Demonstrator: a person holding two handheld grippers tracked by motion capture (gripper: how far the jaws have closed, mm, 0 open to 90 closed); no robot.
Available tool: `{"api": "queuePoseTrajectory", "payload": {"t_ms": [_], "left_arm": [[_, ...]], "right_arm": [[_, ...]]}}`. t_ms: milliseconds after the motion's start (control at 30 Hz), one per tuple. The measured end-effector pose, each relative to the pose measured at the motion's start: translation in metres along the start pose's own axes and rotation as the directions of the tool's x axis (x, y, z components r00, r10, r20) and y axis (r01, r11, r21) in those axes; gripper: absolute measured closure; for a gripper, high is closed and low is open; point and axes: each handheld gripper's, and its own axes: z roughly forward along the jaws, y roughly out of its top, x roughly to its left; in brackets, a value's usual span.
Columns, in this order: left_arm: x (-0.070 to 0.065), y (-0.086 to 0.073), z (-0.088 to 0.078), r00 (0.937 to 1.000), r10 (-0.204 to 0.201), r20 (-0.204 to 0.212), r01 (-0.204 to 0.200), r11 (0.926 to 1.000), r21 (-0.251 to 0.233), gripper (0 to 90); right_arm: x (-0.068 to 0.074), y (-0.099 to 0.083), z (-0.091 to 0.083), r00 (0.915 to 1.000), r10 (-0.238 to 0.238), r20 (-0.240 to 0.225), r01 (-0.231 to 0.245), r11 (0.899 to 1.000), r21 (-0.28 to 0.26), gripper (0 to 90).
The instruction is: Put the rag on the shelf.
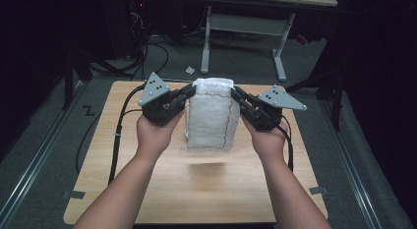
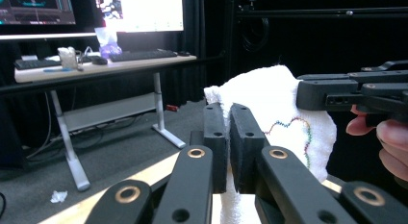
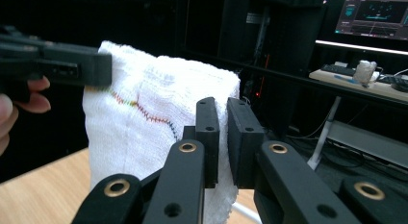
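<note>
High view shows a white towel point(image 1: 211, 113) hanging in the air above the middle of the wooden surface point(image 1: 196, 189), its lower edge clear of the wood and a soft shadow lying beneath it. A thin wavy line of coloured stitching runs along its border, plain to see in the left gripper view on the towel point(image 2: 284, 108) and again in the right gripper view point(image 3: 144, 113). The cloth hangs doubled, with its two top corners held apart at about the same height.

Left gripper point(image 1: 189, 91) pinches the upper left corner, fingers point(image 2: 215, 137) clenched on the fabric with only a narrow slit between them. Right gripper point(image 1: 235, 94) does the same at the upper right corner, its fingers point(image 3: 208, 132) clamped on the towel's edge. Both hands sit just beside the cloth, one on either side.

From where I stand, this looks like the lift in a folding job: the towel is picked up by two corners and held stretched, ready to be laid down again. The next move, I'd judge, calls for both hands to travel together, keeping the top edge taut and level, so the hanging end meets the surface first and the rest folds over it squarely. Letting one corner sag would skew the fold.
</note>
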Motion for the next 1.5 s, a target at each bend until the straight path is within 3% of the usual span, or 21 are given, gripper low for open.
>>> {"api": "queuePoseTrajectory", "payload": {"t_ms": [200,433,600,700,833,1133,1500], "left_arm": [[0.009,0.019,0.012,0.9996,0.017,-0.021,-0.017,0.9999,-0.002,86.6],[0.028,0.033,0.028,0.9992,0.013,-0.038,-0.014,0.9998,-0.013,86.6],[0.042,0.034,0.042,0.9986,-0.031,-0.042,0.031,0.9995,0.002,86.5],[0.048,0.034,0.05,0.998,-0.037,-0.051,0.037,0.9992,0.012,86.5],[0.057,0.03,0.061,0.9963,-0.058,-0.063,0.059,0.9981,0.014,86.4],[0.076,0.012,0.086,0.9917,-0.08,-0.1,0.086,0.9951,0.049,86.3],[0.098,-0.015,0.104,0.9793,-0.127,-0.158,0.147,0.9811,0.126,85.9]], "right_arm": [[-0.011,0.018,0.013,0.9996,0.008,0.026,-0.008,1.0,-0.005,84.4],[-0.022,0.033,0.03,0.9991,0.012,0.04,-0.012,1.0,-0.015,84.4],[-0.033,0.032,0.046,0.9984,0.039,0.04,-0.039,0.999,0.003,84.3],[-0.039,0.03,0.055,0.9982,0.044,0.041,-0.044,0.999,0.006,84.3],[-0.049,0.026,0.067,0.9968,0.072,0.033,-0.073,0.997,0.011,84.3],[-0.066,0.016,0.095,0.9971,0.065,0.039,-0.067,0.996,0.063,84.2],[-0.07,0.004,0.126,0.9984,0.041,0.04,-0.046,0.987,0.155,84.1]]}}
